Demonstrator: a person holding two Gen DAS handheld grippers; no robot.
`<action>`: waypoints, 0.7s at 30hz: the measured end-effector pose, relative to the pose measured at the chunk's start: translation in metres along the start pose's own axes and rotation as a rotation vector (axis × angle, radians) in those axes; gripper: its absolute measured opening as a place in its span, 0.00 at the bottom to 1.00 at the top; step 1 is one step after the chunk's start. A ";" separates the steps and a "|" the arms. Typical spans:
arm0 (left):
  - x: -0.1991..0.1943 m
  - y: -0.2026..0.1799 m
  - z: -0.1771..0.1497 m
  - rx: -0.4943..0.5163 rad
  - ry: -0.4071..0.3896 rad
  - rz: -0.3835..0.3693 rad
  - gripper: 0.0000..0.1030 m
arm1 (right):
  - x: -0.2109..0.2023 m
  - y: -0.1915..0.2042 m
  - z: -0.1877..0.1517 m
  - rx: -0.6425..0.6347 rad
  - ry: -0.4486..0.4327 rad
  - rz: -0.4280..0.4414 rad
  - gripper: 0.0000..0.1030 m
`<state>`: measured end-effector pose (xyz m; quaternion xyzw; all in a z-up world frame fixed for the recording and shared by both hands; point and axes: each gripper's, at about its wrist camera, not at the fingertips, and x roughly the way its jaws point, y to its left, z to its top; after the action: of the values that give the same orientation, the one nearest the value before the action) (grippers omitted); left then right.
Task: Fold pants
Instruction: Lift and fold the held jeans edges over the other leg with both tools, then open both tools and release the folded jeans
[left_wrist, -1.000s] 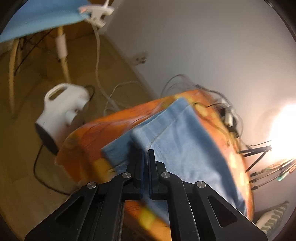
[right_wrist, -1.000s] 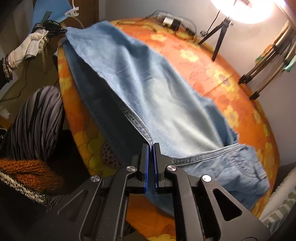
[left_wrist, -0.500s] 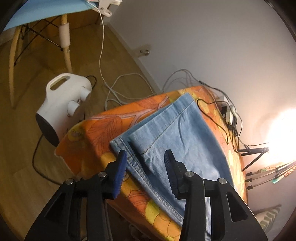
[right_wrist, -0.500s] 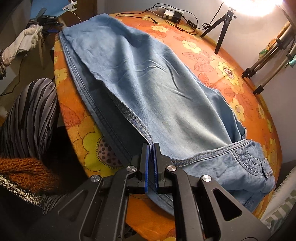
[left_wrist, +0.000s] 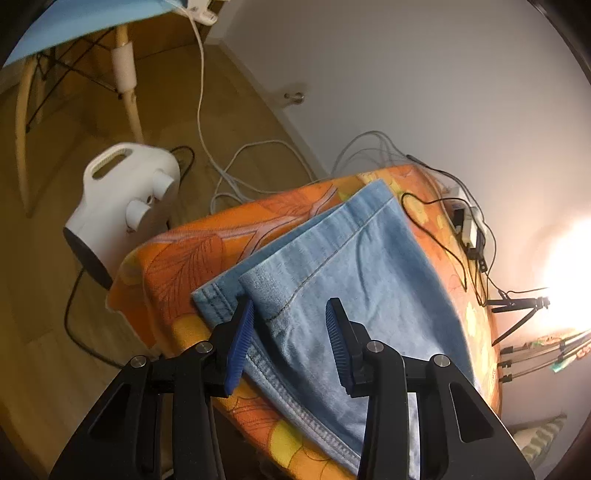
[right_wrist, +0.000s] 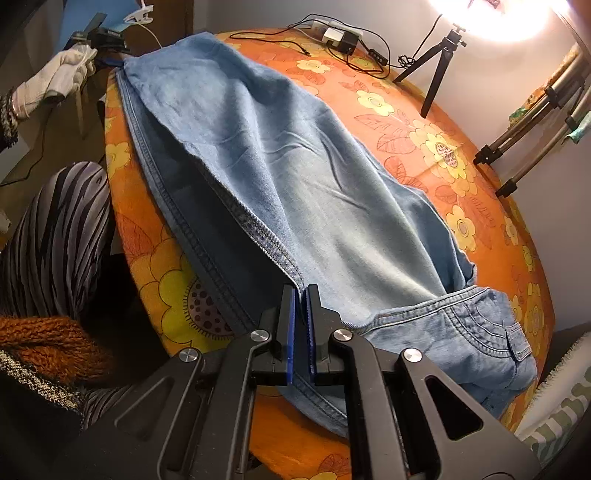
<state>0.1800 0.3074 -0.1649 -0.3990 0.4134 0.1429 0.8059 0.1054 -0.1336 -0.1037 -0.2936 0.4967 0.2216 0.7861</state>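
Observation:
Light blue jeans (right_wrist: 295, 177) lie lengthwise on a round table with an orange flowered cloth (right_wrist: 424, 147), one leg folded over the other. The waist and pocket end (right_wrist: 480, 332) is near me at the right. My right gripper (right_wrist: 300, 295) is shut on the inner seam edge of the jeans near the crotch. My left gripper (left_wrist: 290, 314) is open at the hem end, its fingers either side of the top leg's cuff (left_wrist: 269, 291) without holding it. The left gripper also shows far off in the right wrist view (right_wrist: 105, 38), held by a white-gloved hand.
A white fan heater (left_wrist: 122, 206) and loose cables (left_wrist: 251, 162) sit on the wooden floor past the table edge. A power strip (right_wrist: 336, 35), a small tripod (right_wrist: 439, 62) and a bright lamp stand at the table's far side. My striped knee (right_wrist: 55, 236) is left.
My left gripper has opened and let go of the cuff, which now lies flat on the table. My right gripper has stayed shut on the seam.

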 end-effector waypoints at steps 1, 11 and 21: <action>0.002 0.001 0.000 -0.009 0.004 -0.002 0.36 | 0.000 -0.001 0.001 0.001 -0.001 -0.001 0.05; -0.016 -0.017 0.009 0.045 -0.096 -0.027 0.05 | -0.005 -0.004 0.004 -0.006 -0.022 -0.034 0.05; -0.016 0.021 -0.004 0.022 -0.098 0.029 0.05 | 0.007 0.022 -0.010 -0.030 0.011 -0.010 0.05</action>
<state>0.1563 0.3190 -0.1647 -0.3765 0.3809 0.1692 0.8274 0.0878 -0.1240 -0.1193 -0.3089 0.4963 0.2236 0.7799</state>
